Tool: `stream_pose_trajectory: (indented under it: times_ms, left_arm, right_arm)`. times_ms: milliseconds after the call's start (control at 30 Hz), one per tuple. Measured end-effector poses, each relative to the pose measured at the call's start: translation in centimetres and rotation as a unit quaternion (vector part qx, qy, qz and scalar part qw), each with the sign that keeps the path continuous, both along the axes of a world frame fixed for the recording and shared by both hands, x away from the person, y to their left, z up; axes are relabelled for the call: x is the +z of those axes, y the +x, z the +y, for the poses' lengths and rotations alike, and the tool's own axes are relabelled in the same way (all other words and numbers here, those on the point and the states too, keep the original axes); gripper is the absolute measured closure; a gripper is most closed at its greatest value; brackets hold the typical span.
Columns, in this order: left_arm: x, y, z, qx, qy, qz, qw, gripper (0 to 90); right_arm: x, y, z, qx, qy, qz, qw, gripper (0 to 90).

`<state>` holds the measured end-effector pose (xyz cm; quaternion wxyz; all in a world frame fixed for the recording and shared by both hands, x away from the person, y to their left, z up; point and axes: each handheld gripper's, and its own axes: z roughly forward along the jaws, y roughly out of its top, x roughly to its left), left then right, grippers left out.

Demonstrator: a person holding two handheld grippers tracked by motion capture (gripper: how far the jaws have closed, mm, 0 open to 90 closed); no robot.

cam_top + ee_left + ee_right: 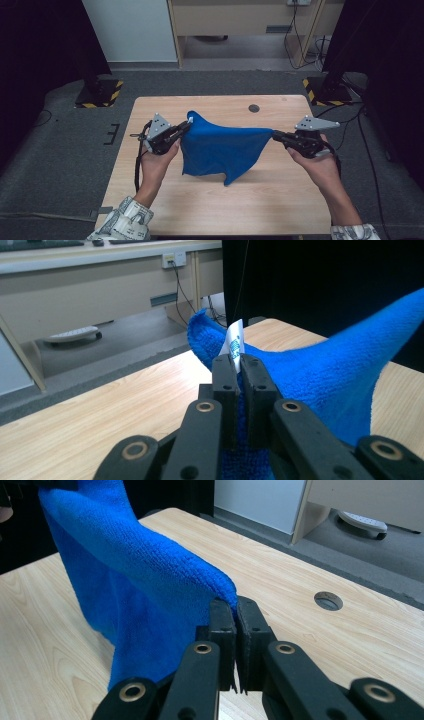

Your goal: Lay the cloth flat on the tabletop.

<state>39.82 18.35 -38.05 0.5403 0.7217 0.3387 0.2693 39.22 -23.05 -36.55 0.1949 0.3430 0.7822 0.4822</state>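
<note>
A blue microfibre cloth (220, 147) hangs stretched above the wooden table (165, 200), held up by two of its corners. My left gripper (187, 125) is shut on the cloth's left corner (210, 335), where a small white label (234, 342) sticks up between the jaws. My right gripper (275, 135) is shut on the right corner (220, 587). The cloth's lower edge sags toward the tabletop between the two hands. In the right gripper view the cloth (135, 600) drapes down to the left of the jaws.
A round cable hole (254, 108) lies in the table near its far edge. Beyond the table are grey carpet, black stands with yellow-black striped bases (100, 95), and a wooden desk frame (240, 20). Cables trail on the floor at right.
</note>
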Motion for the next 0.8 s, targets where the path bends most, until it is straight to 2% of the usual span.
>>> stream_pose_trajectory:
  times_ms: [333,500,800]
  left_arm:
    - [0.6,-0.8,-0.6,-0.008,0.003,-0.010,0.9999,85.8]
    - [1.0,-1.4,-0.7,-0.013,0.004,-0.013,0.9998,85.7]
    - [2.2,-4.5,-1.2,-0.027,0.003,-0.025,0.9993,85.4]
  right_arm:
    - [0.4,-0.4,-0.6,0.000,0.003,0.000,1.0000,87.4]
    - [1.1,-0.8,-1.1,0.001,0.008,-0.005,1.0000,87.4]
    - [3.5,-2.9,-1.9,0.010,0.007,-0.025,0.9996,87.4]
